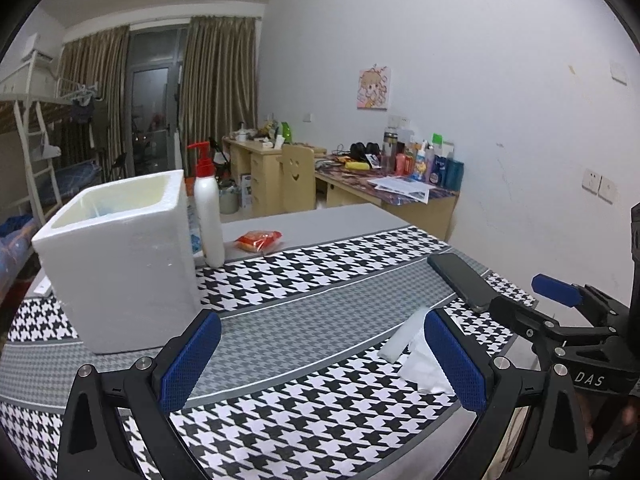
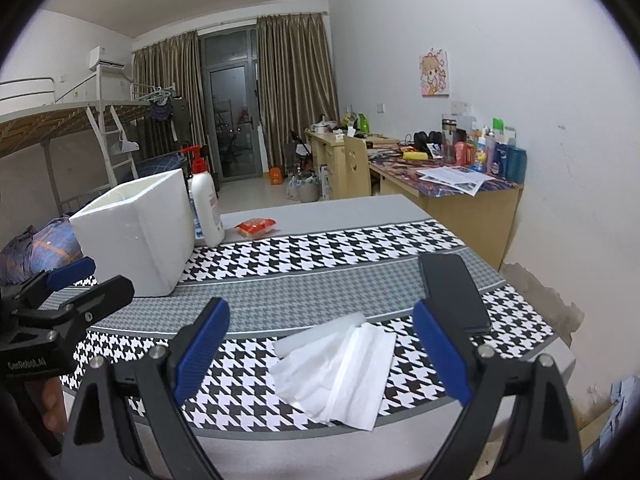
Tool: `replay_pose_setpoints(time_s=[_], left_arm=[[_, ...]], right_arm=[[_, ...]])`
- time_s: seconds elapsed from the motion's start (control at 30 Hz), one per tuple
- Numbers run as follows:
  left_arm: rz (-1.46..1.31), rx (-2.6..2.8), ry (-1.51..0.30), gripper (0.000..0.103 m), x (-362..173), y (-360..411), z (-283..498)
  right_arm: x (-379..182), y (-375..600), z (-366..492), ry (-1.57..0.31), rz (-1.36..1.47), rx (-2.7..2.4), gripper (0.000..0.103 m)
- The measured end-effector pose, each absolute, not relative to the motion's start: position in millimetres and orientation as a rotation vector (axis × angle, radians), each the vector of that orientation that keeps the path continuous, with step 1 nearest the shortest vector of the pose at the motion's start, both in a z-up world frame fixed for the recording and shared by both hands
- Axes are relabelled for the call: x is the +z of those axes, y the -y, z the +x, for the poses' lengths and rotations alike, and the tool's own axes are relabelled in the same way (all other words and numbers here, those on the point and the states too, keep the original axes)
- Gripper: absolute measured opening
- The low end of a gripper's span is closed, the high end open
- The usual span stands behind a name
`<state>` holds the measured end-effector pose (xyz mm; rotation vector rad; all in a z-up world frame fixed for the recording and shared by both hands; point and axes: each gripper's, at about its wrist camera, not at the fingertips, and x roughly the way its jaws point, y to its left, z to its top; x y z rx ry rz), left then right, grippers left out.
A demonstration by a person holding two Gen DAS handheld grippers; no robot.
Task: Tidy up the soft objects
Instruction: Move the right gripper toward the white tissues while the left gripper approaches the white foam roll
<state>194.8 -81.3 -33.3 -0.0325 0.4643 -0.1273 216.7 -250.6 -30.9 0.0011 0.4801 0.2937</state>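
A white tissue [image 2: 340,376] lies flat on the houndstooth cloth, with a white foam strip [image 2: 320,334] at its far edge. My right gripper [image 2: 320,344] stands open right above them, nothing between its fingers. The left wrist view shows the same tissue [image 1: 424,364] and foam strip [image 1: 402,334] partly behind the right blue pad. My left gripper [image 1: 320,354] is open over bare cloth, left of the tissue. A white foam box [image 1: 120,256] [image 2: 140,232] stands open-topped at the left. A small orange-red packet [image 1: 259,240] [image 2: 256,227] lies farther back.
A white pump bottle [image 1: 209,216] [image 2: 206,208] with a red head stands beside the box. A black phone [image 1: 464,280] [image 2: 454,292] lies at the right of the table. Beyond are wooden desks, a chair, a bunk bed and curtains.
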Motion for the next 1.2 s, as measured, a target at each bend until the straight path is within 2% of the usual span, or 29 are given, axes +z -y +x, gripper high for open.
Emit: replay_pose_setpoints(time_s=[0.73, 1.2], left_arm=[[0.068, -0.275, -0.630, 0.102, -58.4, 114.3, 249.0], [0.111, -0.352, -0.644, 0.102, -68.1, 120.3, 275.7]], right_arm=[[-60.1, 265.9, 236.4, -0.556, 0.030, 0.274, 0.095], [-77.3, 268.2, 250.2, -0.627, 0.015, 0.220, 0.095]])
